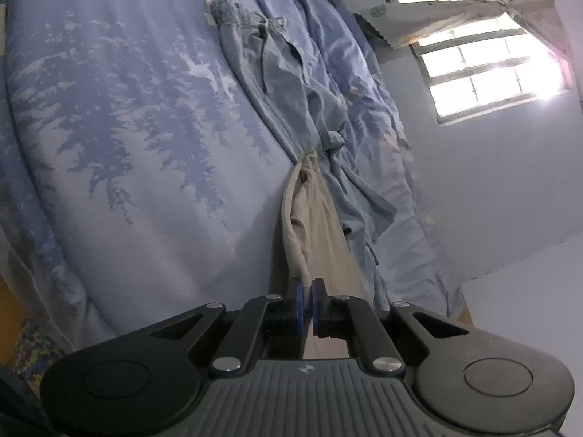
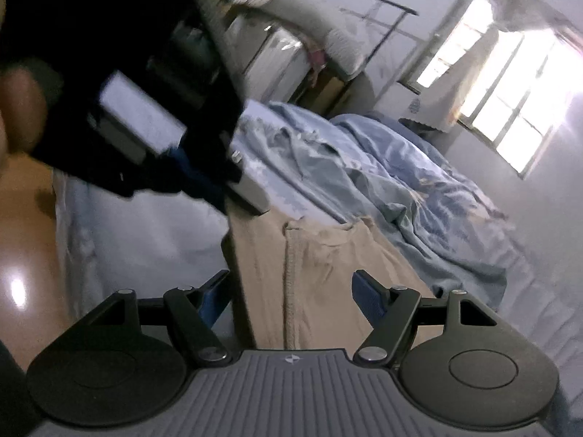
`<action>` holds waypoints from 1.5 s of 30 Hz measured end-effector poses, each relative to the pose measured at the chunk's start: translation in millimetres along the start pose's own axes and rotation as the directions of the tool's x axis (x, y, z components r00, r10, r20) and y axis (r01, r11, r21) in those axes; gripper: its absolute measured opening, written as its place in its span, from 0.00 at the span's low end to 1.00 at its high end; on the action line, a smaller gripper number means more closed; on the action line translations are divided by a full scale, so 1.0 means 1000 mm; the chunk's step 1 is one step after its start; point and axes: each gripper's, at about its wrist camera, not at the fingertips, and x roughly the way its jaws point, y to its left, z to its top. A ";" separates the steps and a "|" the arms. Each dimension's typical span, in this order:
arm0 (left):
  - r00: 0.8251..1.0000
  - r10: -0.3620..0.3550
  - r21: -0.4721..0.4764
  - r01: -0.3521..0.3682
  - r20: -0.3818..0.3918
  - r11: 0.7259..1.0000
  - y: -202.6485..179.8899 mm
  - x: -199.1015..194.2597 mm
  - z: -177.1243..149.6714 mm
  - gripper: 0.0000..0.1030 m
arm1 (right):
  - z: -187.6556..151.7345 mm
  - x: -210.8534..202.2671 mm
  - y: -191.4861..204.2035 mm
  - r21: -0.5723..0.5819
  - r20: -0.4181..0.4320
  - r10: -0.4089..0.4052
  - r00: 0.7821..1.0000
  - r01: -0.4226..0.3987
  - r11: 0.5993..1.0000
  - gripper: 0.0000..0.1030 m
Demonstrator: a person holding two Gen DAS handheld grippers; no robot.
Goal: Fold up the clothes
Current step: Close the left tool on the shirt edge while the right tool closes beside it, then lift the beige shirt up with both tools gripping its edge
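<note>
— Blue tree-print bedsheet (image 1: 120, 167) underneath, and closest in, the left gripper (image 1: 309, 304) is clamped tight on the beige garment's (image 1: 313, 218) edge.

— And the right gripper (image 2: 291, 304)?

— Jaws wide apart, gripping nothing; the beige cloth lies directly ahead between them, running lengthwise away toward the rumpled blue quilt (image 2: 411, 182). Window (image 2: 510, 109) beyond.
</note>
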 end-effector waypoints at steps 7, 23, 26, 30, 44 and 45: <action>1.000 -0.018 -0.021 0.019 0.015 1.000 0.000 -0.003 0.001 0.02 | -0.003 0.021 0.014 -0.051 -0.010 -0.046 0.999 0.046 0.998 0.64; 1.000 -0.011 -0.052 0.013 0.025 0.999 0.003 -0.002 0.004 0.02 | 0.004 0.047 0.022 -0.152 -0.016 -0.067 0.998 0.064 0.986 0.07; 1.000 -0.017 -0.069 0.018 0.025 0.997 0.006 -0.002 0.008 0.03 | 0.005 0.047 0.014 -0.114 -0.013 -0.053 0.999 0.051 0.992 0.03; 0.999 0.001 -0.108 0.004 0.047 0.994 0.015 -0.001 0.017 0.16 | 0.007 0.045 -0.001 -0.032 -0.027 -0.013 1.000 0.012 0.999 0.02; 0.998 0.004 -0.003 -0.005 -0.056 1.000 0.002 0.093 0.075 0.39 | 0.016 0.033 -0.048 0.162 -0.026 0.090 0.996 -0.085 0.983 0.02; 0.997 -0.006 0.011 0.006 -0.076 1.000 0.000 0.103 0.080 0.40 | 0.016 0.032 -0.049 0.164 -0.025 0.094 0.995 -0.089 0.982 0.02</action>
